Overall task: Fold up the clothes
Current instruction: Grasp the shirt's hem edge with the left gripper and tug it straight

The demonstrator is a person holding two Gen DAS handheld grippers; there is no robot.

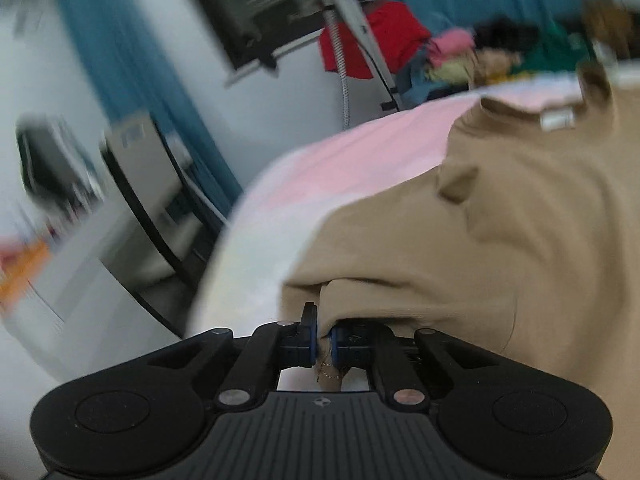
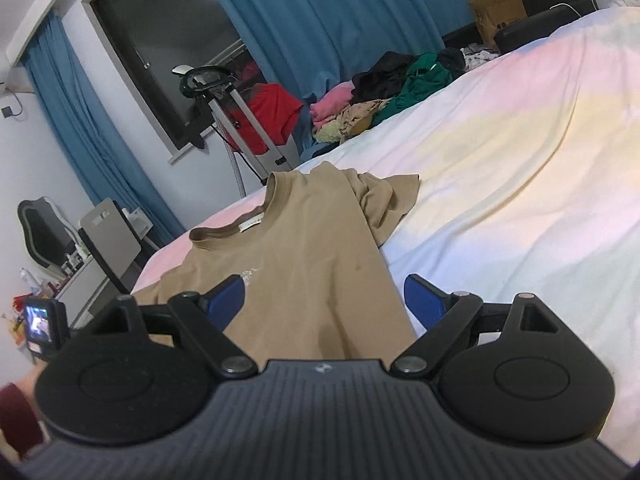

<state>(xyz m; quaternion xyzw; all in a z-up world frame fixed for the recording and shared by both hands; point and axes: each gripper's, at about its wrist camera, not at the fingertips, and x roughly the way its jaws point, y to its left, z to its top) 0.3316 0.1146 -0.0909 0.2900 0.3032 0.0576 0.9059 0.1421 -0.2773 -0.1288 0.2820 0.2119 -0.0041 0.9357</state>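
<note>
Tan T-shirt [image 1: 500, 240] hem pinched by tilted left gripper [image 1: 324, 346].

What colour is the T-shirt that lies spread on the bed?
The short-sleeved cotton T-shirt is plain tan, or beige. It shows best in the right wrist view.

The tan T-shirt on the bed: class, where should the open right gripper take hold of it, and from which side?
Probably the bottom hem of the T-shirt, approached low from the near edge of the bed. The shirt lies flat, collar away, its near edge already between the right gripper's open fingers. The left gripper is shut on the same edge, so a matching grip there suits folding.
</note>
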